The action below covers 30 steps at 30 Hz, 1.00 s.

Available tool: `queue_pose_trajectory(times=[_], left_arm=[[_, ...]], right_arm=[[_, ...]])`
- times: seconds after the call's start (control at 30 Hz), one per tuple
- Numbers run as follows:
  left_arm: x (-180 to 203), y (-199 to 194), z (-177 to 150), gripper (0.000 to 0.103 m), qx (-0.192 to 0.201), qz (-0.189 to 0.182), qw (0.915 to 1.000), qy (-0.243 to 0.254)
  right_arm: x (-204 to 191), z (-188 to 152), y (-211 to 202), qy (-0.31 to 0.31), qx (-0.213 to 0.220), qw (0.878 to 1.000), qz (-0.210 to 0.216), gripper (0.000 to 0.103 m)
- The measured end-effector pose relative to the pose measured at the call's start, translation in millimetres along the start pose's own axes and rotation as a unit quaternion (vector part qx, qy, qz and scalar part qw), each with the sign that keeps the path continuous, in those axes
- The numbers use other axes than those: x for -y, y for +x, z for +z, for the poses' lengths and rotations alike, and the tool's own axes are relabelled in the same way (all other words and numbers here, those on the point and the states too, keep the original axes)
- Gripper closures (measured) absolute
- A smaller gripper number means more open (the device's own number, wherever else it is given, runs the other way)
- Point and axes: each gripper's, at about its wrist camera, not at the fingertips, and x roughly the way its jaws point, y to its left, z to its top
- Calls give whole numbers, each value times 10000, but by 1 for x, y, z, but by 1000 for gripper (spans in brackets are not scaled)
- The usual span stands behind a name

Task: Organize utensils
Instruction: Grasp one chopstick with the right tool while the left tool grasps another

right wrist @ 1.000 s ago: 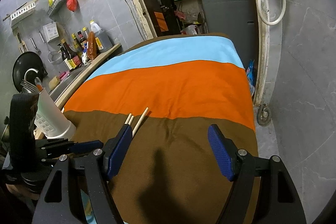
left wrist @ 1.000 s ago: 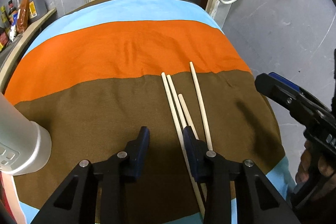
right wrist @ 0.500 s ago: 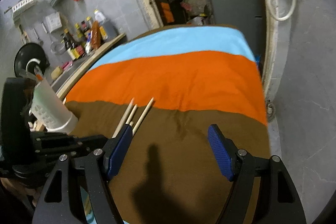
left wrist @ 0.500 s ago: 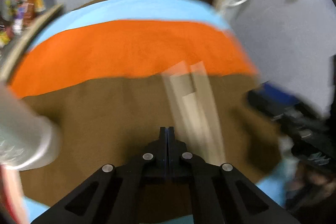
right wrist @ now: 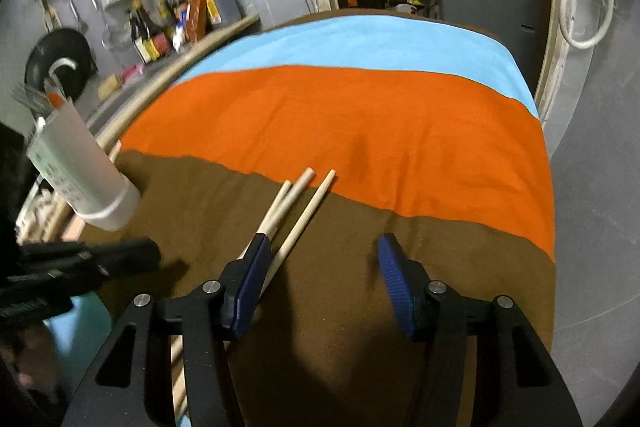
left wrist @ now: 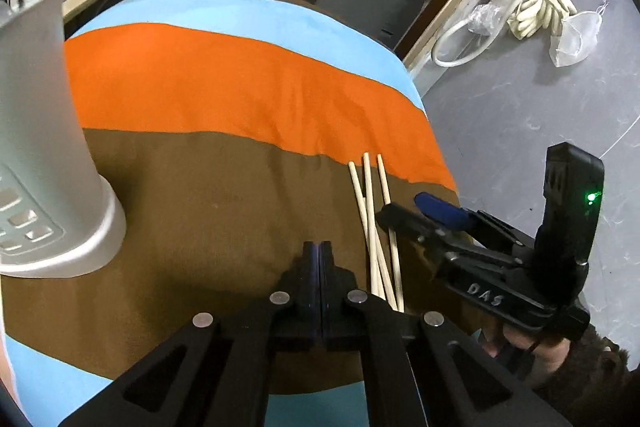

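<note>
— What's the left gripper (left wrist: 320, 259) doing?
— Its jaws are pressed flat together with nothing between them, low over the brown band of the striped cloth (left wrist: 208, 211). The wooden chopsticks (left wrist: 374, 227) lie just to its right, fanned and overlapping.

— And the right gripper (right wrist: 320, 275)?
— Jaws apart and just been closing; one chopstick (right wrist: 304, 215) runs in past its left pad, touching nothing I can be sure of. The rest of the sticks sit outside that pad.

— Anything beyond?
— Left of both tools stands a white utensil holder (right wrist: 80, 179) on the cloth's edge; farther off, bottles (right wrist: 160, 27) on a counter.
</note>
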Motion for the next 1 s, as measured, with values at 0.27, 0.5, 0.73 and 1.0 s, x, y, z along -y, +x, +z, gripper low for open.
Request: queue_pose_trajectory(times=[0.27, 0.5, 0.73, 1.0], left_arm=[[0, 3, -2, 101, -114, -137, 9998, 14], [15, 10, 0, 101, -264, -422, 9982, 333], [29, 26, 2, 101, -630, -519, 9947, 630], [30, 26, 8, 101, -750, -488, 9934, 714]], right_arm=[[-18, -2, -10, -729, -398, 9949, -580, 55], [2, -10, -39, -495, -364, 9968, -516, 70], [24, -13, -44, -72, -333, 9991, -241, 79], [25, -18, -38, 150, -462, 9987, -126, 81]])
